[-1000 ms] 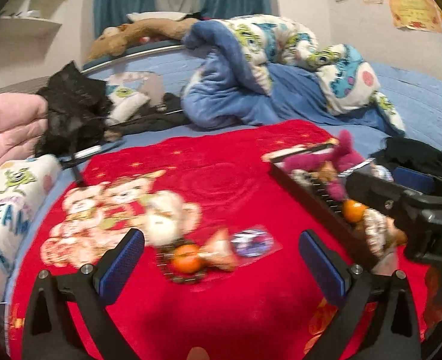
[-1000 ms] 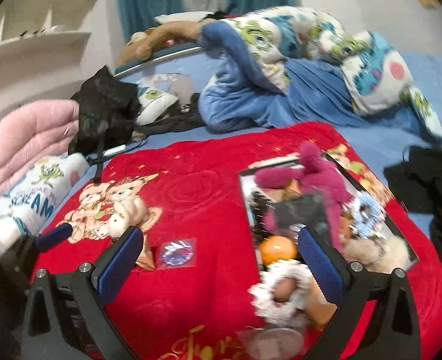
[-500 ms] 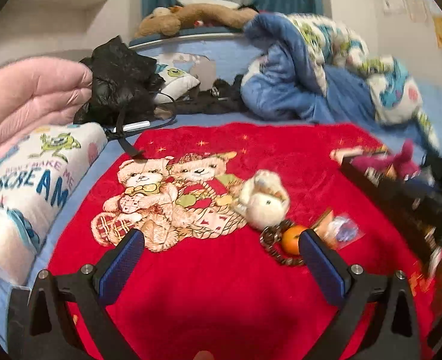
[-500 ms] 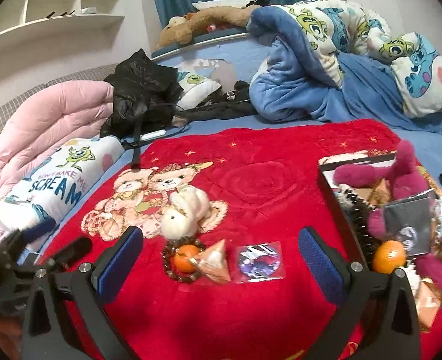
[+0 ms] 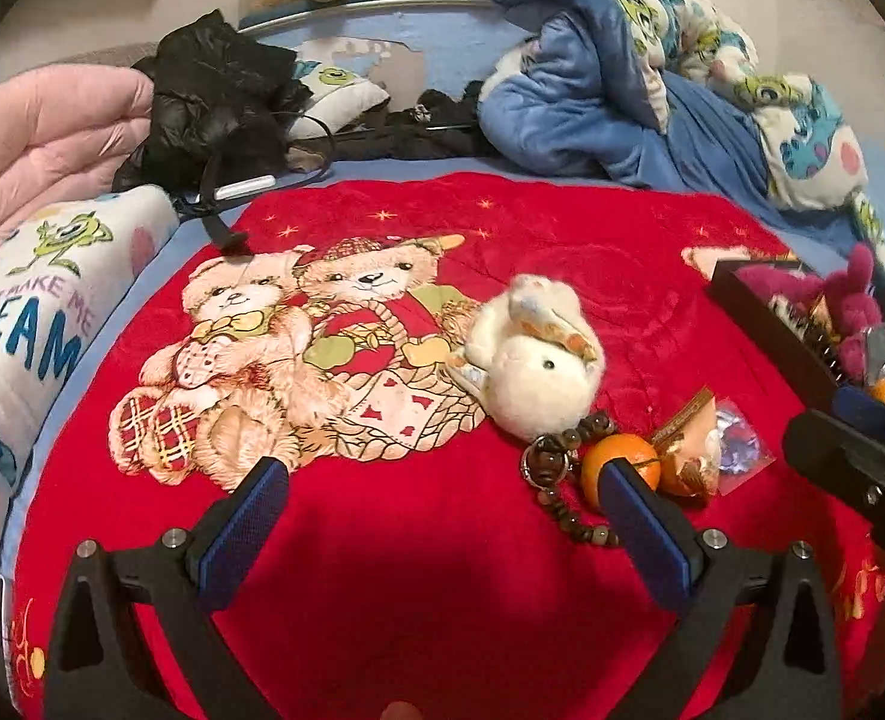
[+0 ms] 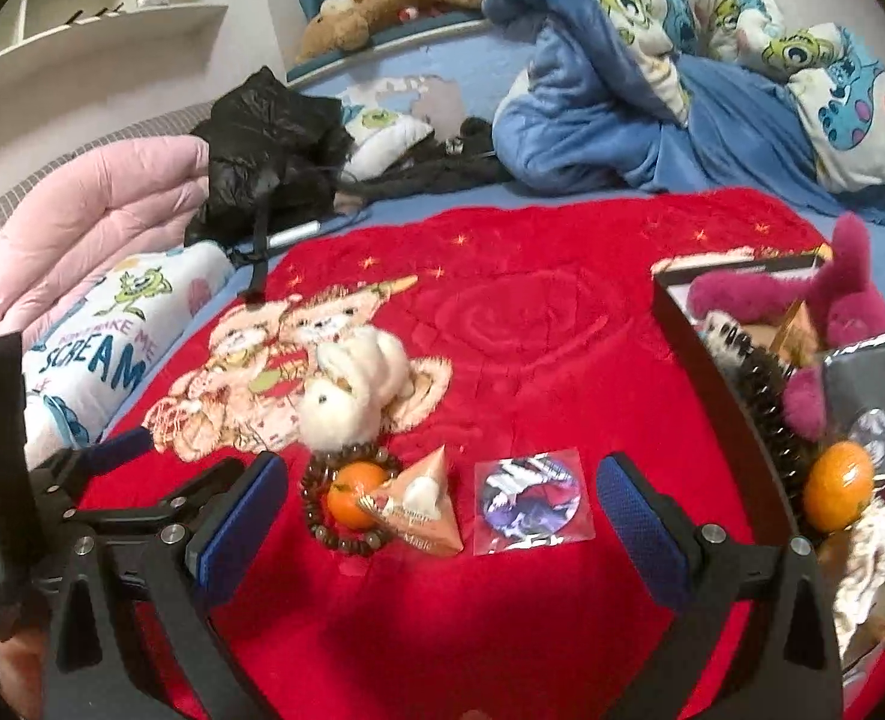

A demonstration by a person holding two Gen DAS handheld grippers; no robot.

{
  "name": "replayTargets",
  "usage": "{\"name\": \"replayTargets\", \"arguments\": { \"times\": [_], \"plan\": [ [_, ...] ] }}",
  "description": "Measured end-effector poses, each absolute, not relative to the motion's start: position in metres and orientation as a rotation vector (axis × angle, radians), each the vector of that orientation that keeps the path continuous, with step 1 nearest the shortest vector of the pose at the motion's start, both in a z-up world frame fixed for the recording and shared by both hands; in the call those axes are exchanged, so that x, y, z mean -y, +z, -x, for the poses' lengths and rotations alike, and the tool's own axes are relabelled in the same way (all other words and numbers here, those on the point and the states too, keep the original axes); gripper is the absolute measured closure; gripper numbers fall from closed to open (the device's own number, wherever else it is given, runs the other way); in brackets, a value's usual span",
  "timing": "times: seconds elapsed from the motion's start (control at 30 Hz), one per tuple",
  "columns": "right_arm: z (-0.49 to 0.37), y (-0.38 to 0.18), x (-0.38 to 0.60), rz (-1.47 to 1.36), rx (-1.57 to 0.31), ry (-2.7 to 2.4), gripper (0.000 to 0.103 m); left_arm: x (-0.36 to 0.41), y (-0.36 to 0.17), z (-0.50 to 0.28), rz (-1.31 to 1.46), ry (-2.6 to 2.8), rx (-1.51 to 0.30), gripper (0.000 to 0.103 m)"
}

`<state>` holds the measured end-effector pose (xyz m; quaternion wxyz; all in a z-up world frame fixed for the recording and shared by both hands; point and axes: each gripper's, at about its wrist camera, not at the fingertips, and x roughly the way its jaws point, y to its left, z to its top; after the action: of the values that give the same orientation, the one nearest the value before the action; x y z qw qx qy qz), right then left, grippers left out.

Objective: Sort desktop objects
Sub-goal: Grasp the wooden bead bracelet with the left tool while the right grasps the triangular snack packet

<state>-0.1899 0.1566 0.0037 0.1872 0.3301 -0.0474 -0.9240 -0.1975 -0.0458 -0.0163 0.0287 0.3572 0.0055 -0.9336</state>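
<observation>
On the red blanket [image 5: 418, 546] lie a white plush rabbit [image 5: 532, 372], a brown bead bracelet [image 5: 553, 501], an orange [image 5: 619, 468], a triangular peach packet [image 5: 691, 450] and a badge in a clear sleeve [image 5: 739, 450]. My left gripper [image 5: 442, 471] hangs open and empty, left of the cluster. My right gripper [image 6: 442, 462] is open and empty. In its view the rabbit [image 6: 352, 390], bracelet [image 6: 322, 534], orange [image 6: 355, 492], packet [image 6: 424, 510] and badge [image 6: 532, 498] lie between its fingers. A black box [image 6: 724, 384] at the right holds a magenta plush, another orange and several small items.
The blanket lies on a bed. A pink quilt [image 5: 46, 138], a printed pillow [image 5: 28, 324] and a black bag [image 5: 214, 96] border the left side. A heaped blue duvet [image 5: 592, 96] lies behind. The other gripper [image 5: 862, 450] shows at the left wrist view's right edge.
Both grippers have swung left, away from the black box. The right one has come from over the box to the loose cluster. Both stay open.
</observation>
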Motion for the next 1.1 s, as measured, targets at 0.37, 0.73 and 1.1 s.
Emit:
{"name": "replayTargets", "arguments": {
  "times": [0.37, 0.73, 1.1],
  "plan": [
    [0.197, -0.021, -0.157, -1.016, 0.173, -2.512, 0.016, 0.026, -0.048, 0.216, -1.214, -2.774, 0.161, 0.000],
    [0.210, -0.041, -0.158, -1.047, 0.216, -2.462, 0.016, 0.028, -0.063, 0.237, -1.310, -2.768, 0.129, 0.000],
    [0.226, -0.053, -0.147, -1.096, 0.190, -2.514, 0.024, 0.033, -0.072, 0.240, -1.333, -2.789, 0.021, 0.000]
  ]
}}
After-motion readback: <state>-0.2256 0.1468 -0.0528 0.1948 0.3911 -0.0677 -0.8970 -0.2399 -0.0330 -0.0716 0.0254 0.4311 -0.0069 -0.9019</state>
